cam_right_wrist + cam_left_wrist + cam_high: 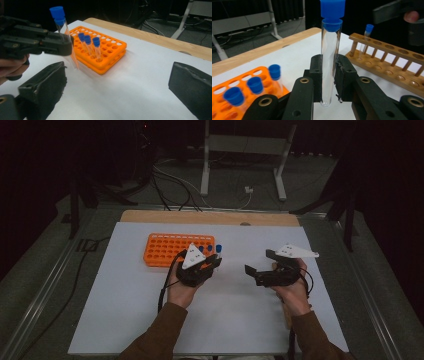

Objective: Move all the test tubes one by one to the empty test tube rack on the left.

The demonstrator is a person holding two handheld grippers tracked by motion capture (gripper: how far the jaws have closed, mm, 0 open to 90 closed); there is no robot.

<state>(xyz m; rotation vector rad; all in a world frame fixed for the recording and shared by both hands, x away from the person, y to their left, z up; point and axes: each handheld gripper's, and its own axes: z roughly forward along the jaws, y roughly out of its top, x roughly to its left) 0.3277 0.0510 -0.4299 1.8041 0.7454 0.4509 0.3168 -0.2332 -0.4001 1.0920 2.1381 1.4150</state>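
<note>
A clear test tube [330,50] with a blue cap stands upright between the pads of my left gripper [329,65], which is shut on its lower part. In the high view the left gripper [212,262] hovers just in front of the right end of the orange rack [170,249]. Three blue-capped tubes [88,41] stand in the orange rack [105,53]. My right gripper [117,82] is wide open with nothing between its pads and faces the left gripper [37,43] and its tube [66,35]. In the high view the right gripper [258,261] is to the right of the left one.
A wooden tube rack [387,62] lies to the right of the left gripper, with one blue-capped tube [365,40] in its far end. Everything rests on a white sheet [150,310] over a wooden table. Beyond the table are cables and a stand on the dark floor.
</note>
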